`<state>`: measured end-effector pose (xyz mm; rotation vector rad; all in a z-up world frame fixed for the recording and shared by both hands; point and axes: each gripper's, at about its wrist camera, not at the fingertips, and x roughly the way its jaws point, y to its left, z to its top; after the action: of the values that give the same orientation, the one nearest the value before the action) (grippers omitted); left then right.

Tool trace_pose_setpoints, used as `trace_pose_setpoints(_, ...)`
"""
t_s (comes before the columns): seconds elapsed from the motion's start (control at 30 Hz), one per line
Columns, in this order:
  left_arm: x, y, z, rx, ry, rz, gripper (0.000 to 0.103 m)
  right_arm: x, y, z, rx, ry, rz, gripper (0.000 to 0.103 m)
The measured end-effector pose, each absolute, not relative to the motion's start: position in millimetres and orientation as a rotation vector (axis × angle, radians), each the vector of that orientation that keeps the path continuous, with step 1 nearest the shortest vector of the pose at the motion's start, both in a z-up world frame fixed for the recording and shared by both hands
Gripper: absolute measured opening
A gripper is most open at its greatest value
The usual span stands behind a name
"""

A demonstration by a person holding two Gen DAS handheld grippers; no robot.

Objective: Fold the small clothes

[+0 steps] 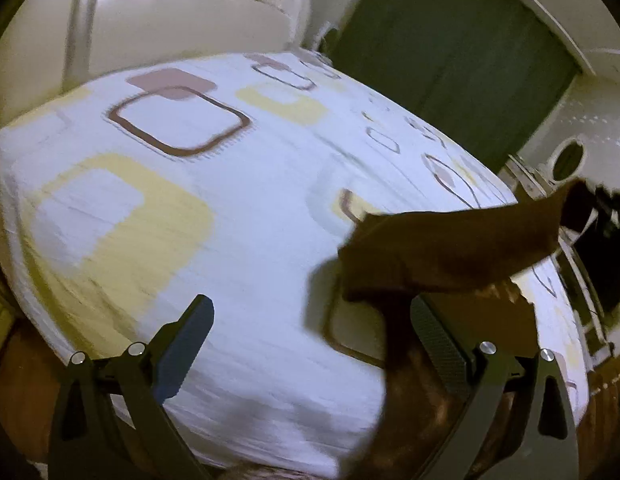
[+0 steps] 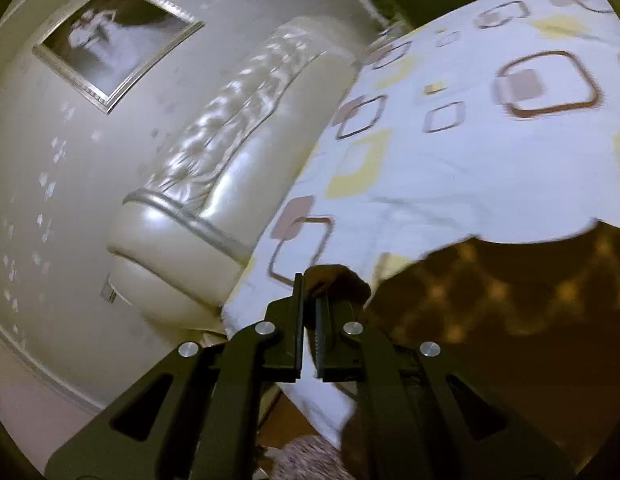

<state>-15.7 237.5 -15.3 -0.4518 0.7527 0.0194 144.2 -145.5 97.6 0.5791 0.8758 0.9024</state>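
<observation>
A small dark brown garment (image 1: 450, 252) hangs in the air above the bed at the right of the left wrist view, one end stretched up to the right. My left gripper (image 1: 310, 312) is open and empty; the cloth drapes by its right finger (image 1: 438, 344). In the right wrist view the same brown, pale-dotted garment (image 2: 510, 312) fills the lower right. My right gripper (image 2: 310, 284) is shut on a corner of it, held above the bed's near corner.
The bed (image 1: 230, 184) has a white cover with brown and yellow squares. A cream padded headboard (image 2: 214, 184) stands behind it, with a framed picture (image 2: 114, 40) on the wall. A dark green curtain (image 1: 450, 52) hangs at the back.
</observation>
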Motion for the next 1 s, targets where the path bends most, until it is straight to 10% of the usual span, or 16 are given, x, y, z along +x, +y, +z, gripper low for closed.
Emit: trace_pose_setpoints(1.0, 45, 127, -44, -0.304, 0.903, -0.09, 0.098, 120, -363, -115, 0.904, 1.063, 0.543, 0.009)
